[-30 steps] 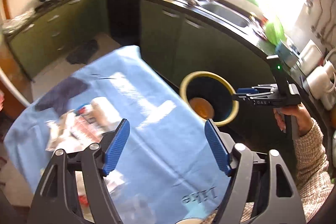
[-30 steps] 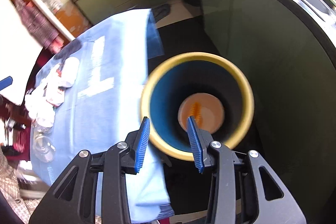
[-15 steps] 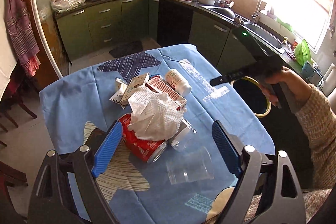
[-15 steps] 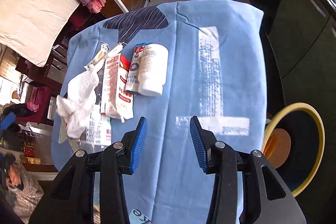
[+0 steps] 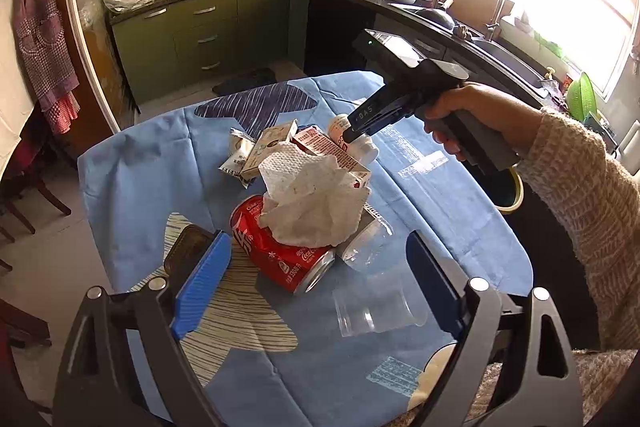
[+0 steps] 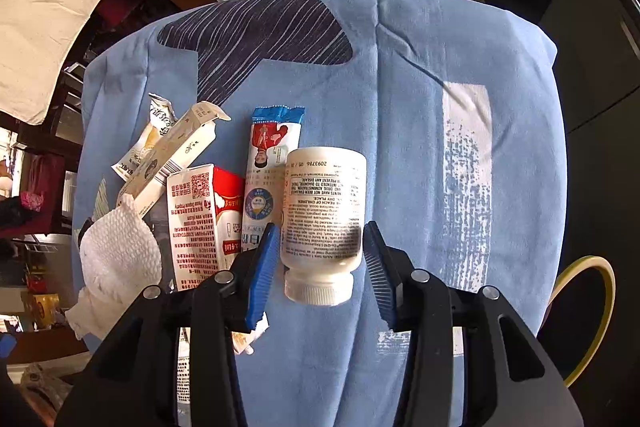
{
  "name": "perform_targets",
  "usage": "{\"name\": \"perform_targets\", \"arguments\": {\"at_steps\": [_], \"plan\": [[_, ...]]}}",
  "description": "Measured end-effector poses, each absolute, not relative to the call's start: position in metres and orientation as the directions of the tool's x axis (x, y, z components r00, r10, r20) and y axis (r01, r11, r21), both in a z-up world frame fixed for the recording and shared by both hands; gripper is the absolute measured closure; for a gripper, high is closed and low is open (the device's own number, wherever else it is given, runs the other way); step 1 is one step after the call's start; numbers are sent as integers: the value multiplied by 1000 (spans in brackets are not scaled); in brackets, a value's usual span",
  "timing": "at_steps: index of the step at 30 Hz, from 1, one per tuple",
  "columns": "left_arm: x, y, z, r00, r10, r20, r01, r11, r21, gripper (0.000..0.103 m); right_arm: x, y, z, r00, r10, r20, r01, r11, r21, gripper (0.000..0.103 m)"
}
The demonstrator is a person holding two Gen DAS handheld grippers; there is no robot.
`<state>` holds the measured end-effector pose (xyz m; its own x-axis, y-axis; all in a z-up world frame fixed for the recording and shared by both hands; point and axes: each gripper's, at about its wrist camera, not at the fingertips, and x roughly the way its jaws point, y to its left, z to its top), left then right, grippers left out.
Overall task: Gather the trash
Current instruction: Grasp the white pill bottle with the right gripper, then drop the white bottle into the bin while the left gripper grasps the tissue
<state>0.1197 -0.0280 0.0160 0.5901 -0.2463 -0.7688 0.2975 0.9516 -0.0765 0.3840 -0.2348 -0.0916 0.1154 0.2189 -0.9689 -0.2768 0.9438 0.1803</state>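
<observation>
The white pill bottle [image 6: 322,223] is seen lying on the blue-clothed table [image 6: 420,155], its long axis running away from the right camera, cap nearest. It is straddled by the right hand-held gripper [image 6: 320,269], whose jaws are part-open and not pressing. Only in the left view are the red can [image 5: 280,251] and clear cup [image 5: 376,303] shown, beneath the widely spread left hand-held gripper [image 5: 316,291].

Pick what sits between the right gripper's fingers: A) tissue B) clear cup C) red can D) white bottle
D: in the right wrist view the white bottle lies on its side on the blue cloth between the right gripper fingers, with gaps on both sides, so it is not yet gripped.
</observation>
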Motion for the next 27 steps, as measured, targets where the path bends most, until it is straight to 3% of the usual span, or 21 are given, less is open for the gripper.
{"name": "perform_targets", "arguments": {"at_steps": [11, 16, 21, 27], "plan": [[119, -26, 12, 580, -249, -776, 298, 951, -82, 17, 397, -227, -119, 72, 213, -974, -261, 947, 187, 56], [119, -29, 10, 574, -243, -782, 302, 950, -74, 16, 381, -251, -98, 115, 262, -958, -272, 936, 223, 56], [122, -37, 7, 567, -252, -784, 316, 946, -75, 16, 340, -322, -67, 176, 295, -939, -246, 937, 249, 56], [125, -54, 2, 553, -270, -789, 354, 933, -71, 16, 286, -462, -78, 197, 176, -964, -69, 984, 165, 56]]}}
